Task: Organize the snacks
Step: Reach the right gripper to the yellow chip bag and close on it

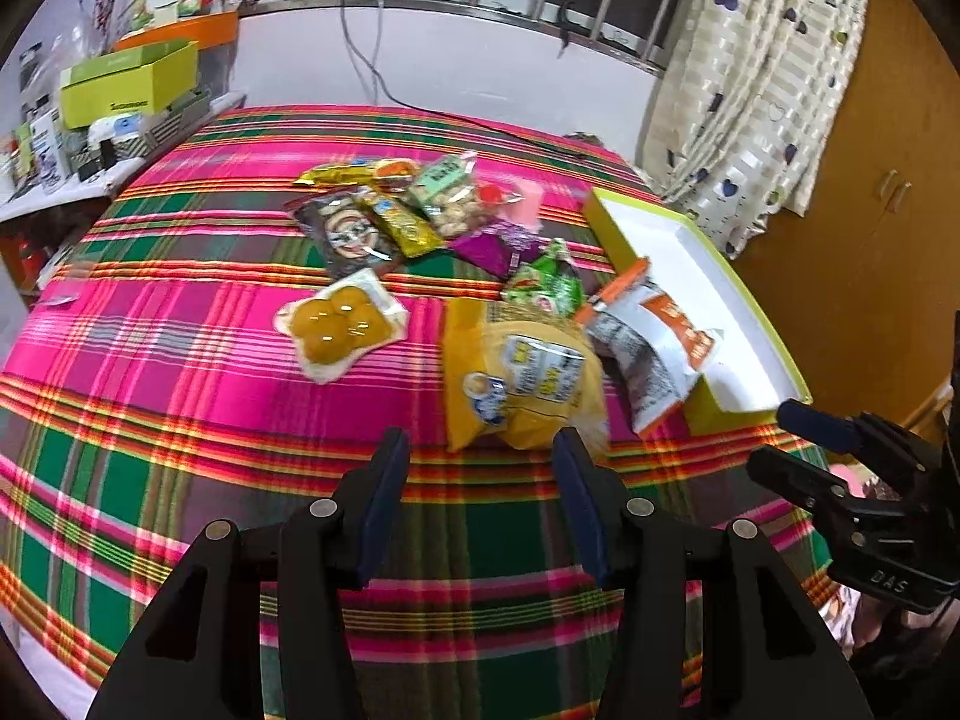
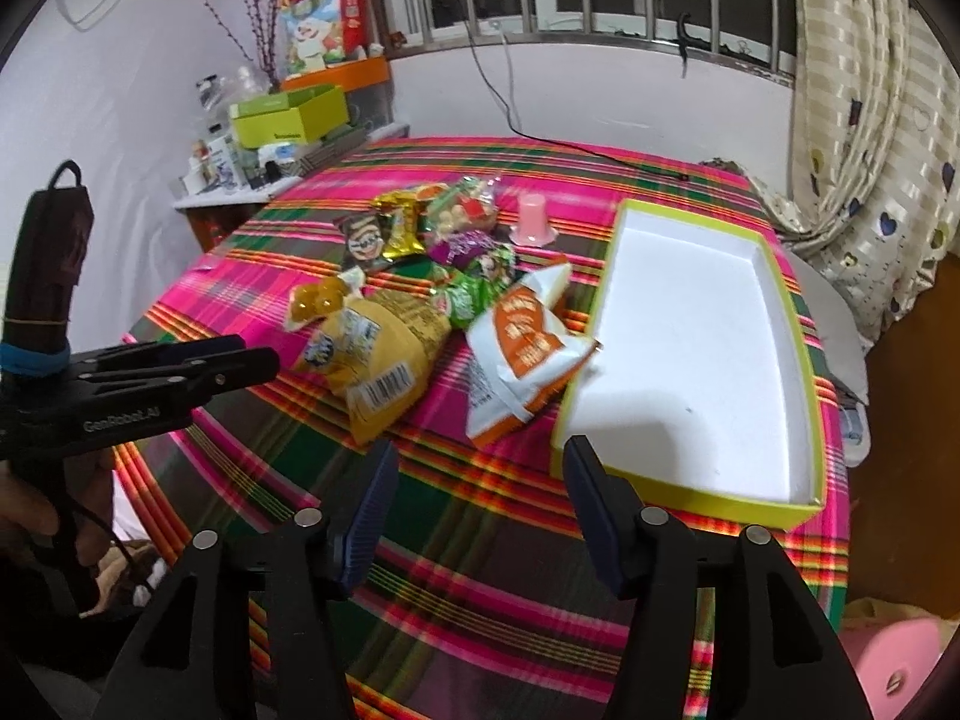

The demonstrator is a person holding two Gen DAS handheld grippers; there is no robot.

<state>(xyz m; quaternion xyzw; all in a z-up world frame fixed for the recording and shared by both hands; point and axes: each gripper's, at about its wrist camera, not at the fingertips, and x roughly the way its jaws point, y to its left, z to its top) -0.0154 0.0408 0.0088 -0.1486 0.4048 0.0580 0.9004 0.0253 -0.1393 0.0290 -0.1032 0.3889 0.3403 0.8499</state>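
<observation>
Two pairs of tongs hover over my plaid bedspread [image 1: 180, 372], both released and gripping nothing: my left gripper [image 1: 480, 450] has its jaws apart just short of the yellow snack bag [image 1: 522, 378], and my right gripper [image 2: 477, 462] has its jaws spread wide over bare cloth. No snack lies wholly in the shallow green-rimmed box [image 2: 690, 348], whose white floor is bare. The orange-and-white packet [image 2: 522, 360] lies just left of the box, one corner resting over its near-left rim, its long axis running away from me along the box's left wall. It sits ahead and slightly left of my right tongs, which look the nearer pair; a short carry rightward would land it inside. Smaller packets crowd behind, and a pink cup [image 2: 533, 217] stands beyond them.
</observation>
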